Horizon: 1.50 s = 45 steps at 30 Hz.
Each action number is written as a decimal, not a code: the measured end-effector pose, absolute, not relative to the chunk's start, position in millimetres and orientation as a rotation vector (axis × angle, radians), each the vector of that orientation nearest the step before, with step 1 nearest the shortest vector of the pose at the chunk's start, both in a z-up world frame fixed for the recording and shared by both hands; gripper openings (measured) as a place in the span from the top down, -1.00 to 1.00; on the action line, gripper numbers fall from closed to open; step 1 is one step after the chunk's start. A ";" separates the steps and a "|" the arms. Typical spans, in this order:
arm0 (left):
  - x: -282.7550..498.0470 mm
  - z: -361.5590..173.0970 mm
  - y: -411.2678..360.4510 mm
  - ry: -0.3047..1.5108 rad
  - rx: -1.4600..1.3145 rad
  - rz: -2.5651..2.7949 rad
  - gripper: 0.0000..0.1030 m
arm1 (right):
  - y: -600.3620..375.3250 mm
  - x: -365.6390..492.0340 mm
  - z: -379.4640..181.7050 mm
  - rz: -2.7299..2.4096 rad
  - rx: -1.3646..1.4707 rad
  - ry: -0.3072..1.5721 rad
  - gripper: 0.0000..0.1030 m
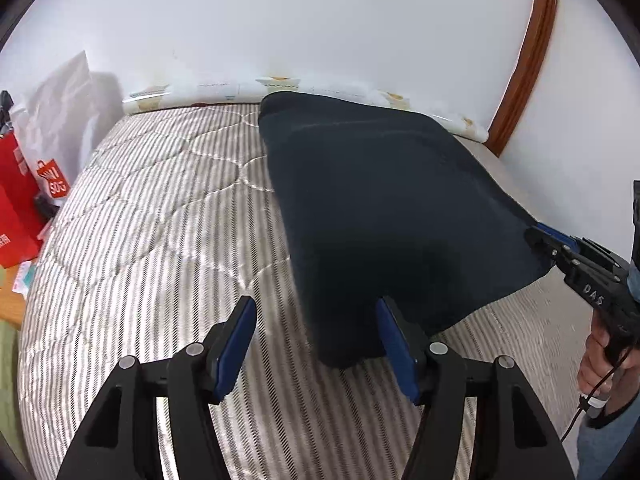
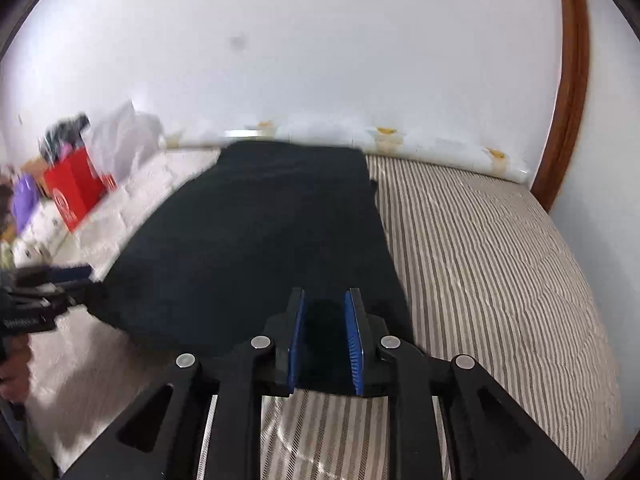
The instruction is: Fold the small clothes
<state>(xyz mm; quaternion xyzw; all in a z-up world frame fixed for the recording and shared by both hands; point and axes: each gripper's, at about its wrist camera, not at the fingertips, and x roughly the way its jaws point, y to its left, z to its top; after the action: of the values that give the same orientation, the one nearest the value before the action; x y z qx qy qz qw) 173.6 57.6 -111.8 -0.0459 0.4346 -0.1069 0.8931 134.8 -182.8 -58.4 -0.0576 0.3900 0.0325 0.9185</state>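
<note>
Dark navy cloth (image 1: 384,208), soft and folded flat, lies on a bed with a striped grey and white quilted cover (image 1: 152,232). It lies on the half of the bed nearer the brown wooden door frame (image 1: 528,52), and its far end reaches a long white printed bolster (image 1: 280,86) by the white wall.

At the far left, beside the bed, stand a red paper bag (image 1: 20,204) and a white plastic bag (image 1: 64,108).

Next comes the left hand-held gripper (image 1: 316,316). Its two blue pads (image 1: 236,344) are wide apart. The near left corner of the cloth lies between them and seems to touch only the right pad, so nothing is pinched.

Further right is the right hand-held gripper (image 2: 325,308). Its fingers are a little apart. The near right edge of the cloth sits in the gap between them, but the pads do not press it. In the left wrist view its tip lies at the right corner of the cloth.

At the far right a hand (image 1: 600,364) holds the black handle of that tool. The right wrist view is blurry on its left side.
</note>
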 end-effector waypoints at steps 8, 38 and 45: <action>169.3 -109.8 63.9 0.909 -0.111 -0.203 -0.21 | -183.4 127.3 -57.6 -0.017 -0.119 0.822 0.34; 61.4 -17.3 63.4 0.725 -0.094 -0.073 -0.74 | -188.2 27.8 28.7 -0.146 -0.009 0.788 -0.34; 19.9 13.3 57.5 0.662 -0.073 -0.040 -0.97 | -181.3 -23.8 52.6 -0.179 0.002 0.721 -0.95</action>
<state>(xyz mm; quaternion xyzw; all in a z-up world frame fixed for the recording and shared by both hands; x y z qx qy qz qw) 19.9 57.5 13.3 -0.0359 0.3250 -0.0195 0.9448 -23.8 -181.3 52.6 0.0012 0.3525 -0.0873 0.9317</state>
